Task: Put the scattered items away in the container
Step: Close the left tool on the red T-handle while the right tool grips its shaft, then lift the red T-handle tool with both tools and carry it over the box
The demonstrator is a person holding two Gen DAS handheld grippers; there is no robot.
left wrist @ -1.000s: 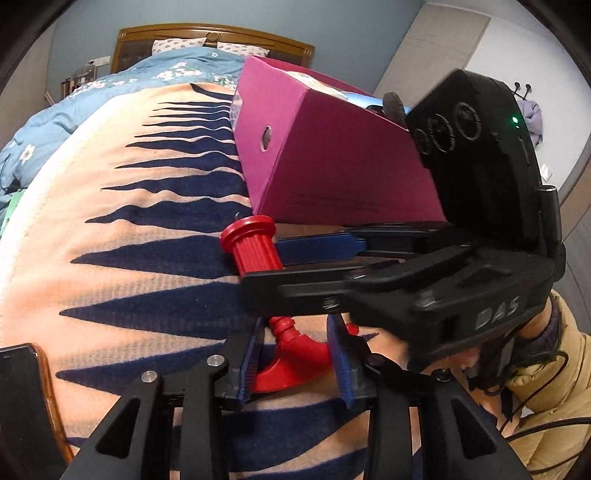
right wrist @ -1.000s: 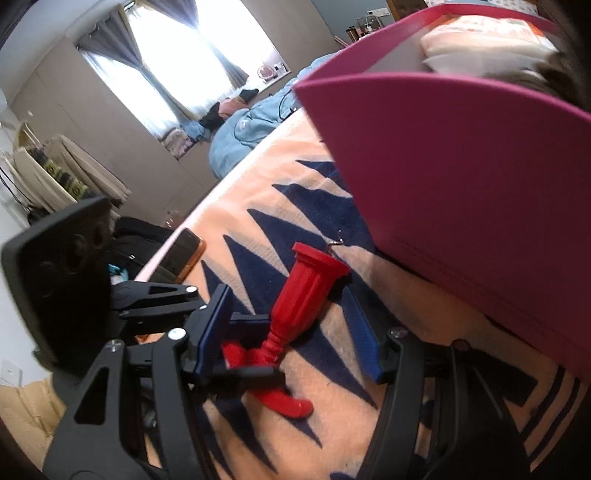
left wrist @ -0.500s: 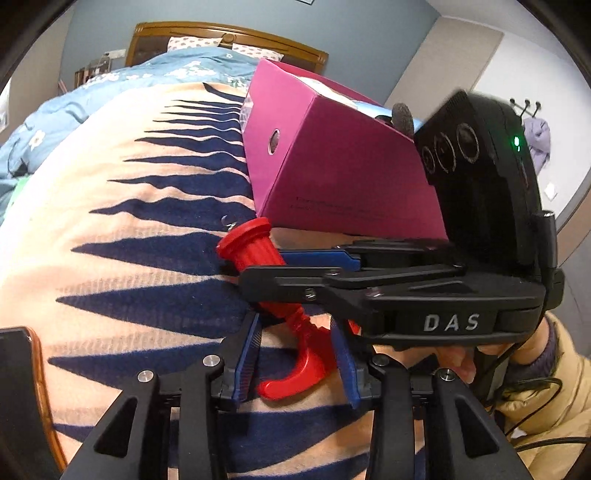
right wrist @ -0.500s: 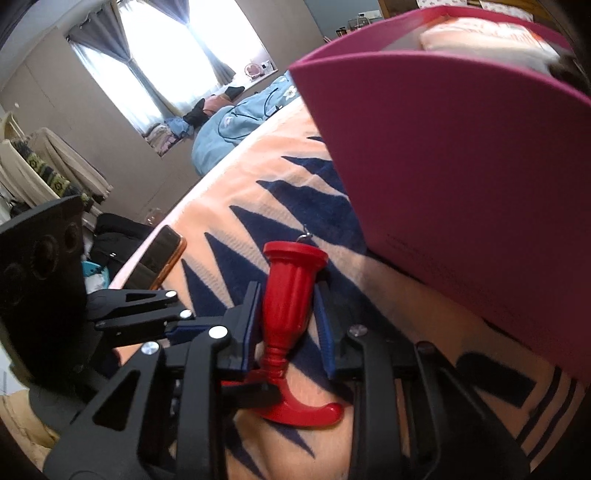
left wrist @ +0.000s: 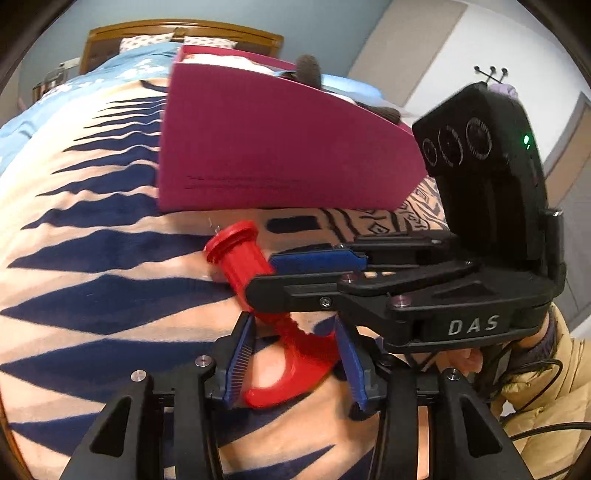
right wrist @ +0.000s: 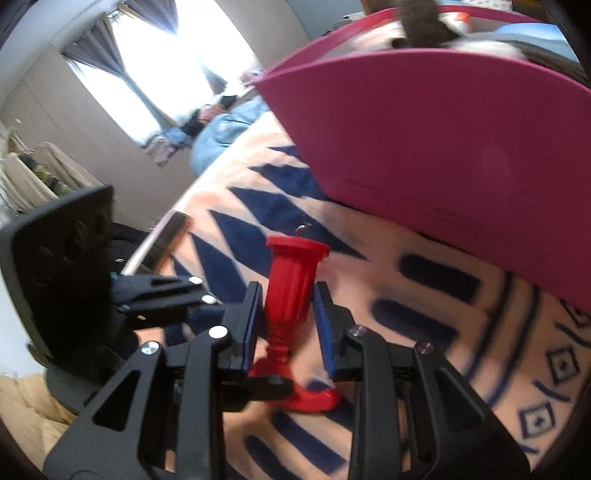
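A red toy (left wrist: 258, 295) with a ribbed barrel and a curved foot is lying on the striped blanket (left wrist: 92, 277) of a bed, just in front of the pink box (left wrist: 280, 155) that is serving as the container. The right gripper (right wrist: 288, 325) is closing on the barrel of the toy, its blue pads sitting against both sides of the ribbed part, having just clamped in from a wider gap. The left gripper (left wrist: 295, 362) is straddling the curved foot of the same toy; its jaws have just been opening, and the pads are standing apart from the foot with daylight on the left side, so it is open around the toy and not gripping it. The two grippers are crowding each other over the toy, the right one crossing in front of the left camera and blocking the view of the barrel's middle. The near wall of the box is rising directly beyond the toy. A furry thing (right wrist: 421, 22) is poking above the box's rim. A phone (right wrist: 166, 240) is lying near the bed's edge. A wooden headboard (left wrist: 177, 37) is standing behind, and a window (right wrist: 159, 74) is glowing beyond.
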